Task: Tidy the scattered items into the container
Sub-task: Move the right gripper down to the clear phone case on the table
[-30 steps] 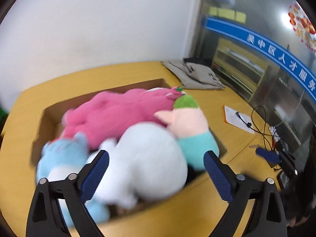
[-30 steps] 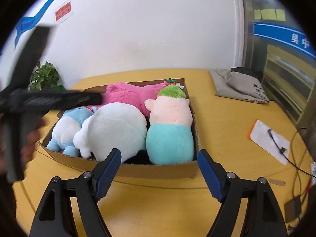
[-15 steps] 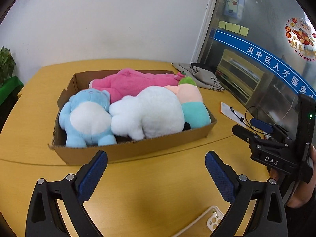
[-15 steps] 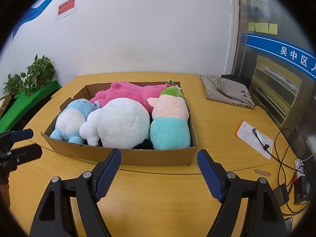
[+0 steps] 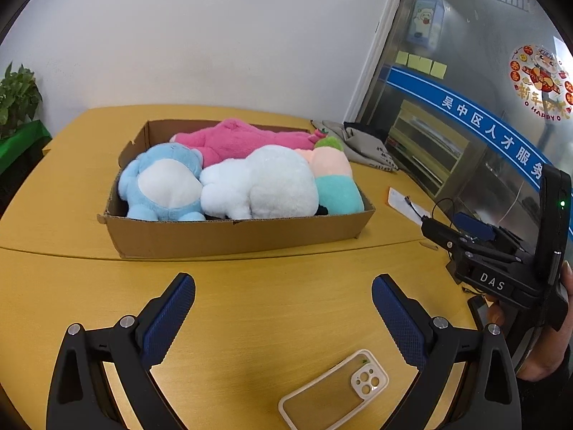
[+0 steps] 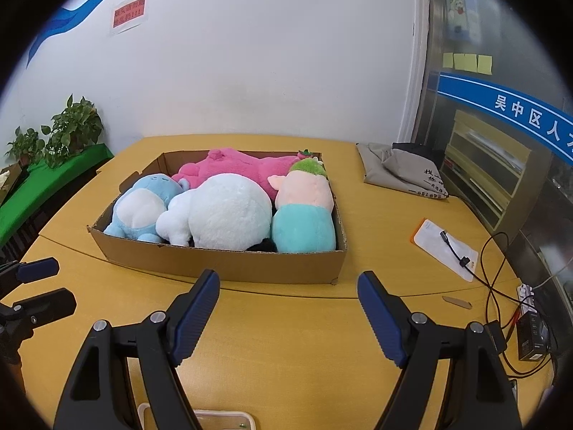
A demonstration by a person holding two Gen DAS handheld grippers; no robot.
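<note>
Both grippers have drawn back from the cardboard box (image 5: 236,238) since the earlier frames. Count: four plush toys, all inside the box: one blue (image 5: 163,182), one white (image 5: 259,182), one pink (image 5: 243,139), one peach-and-teal with a green cap (image 5: 333,175). Box sits on the yellow table (image 5: 268,286), ahead of the left gripper (image 5: 283,301) and right gripper (image 6: 288,295). Each gripper's jaws are spread wide, holding nothing. One phone case (image 5: 335,390) lies nearer than the box, below the left gripper.
</note>
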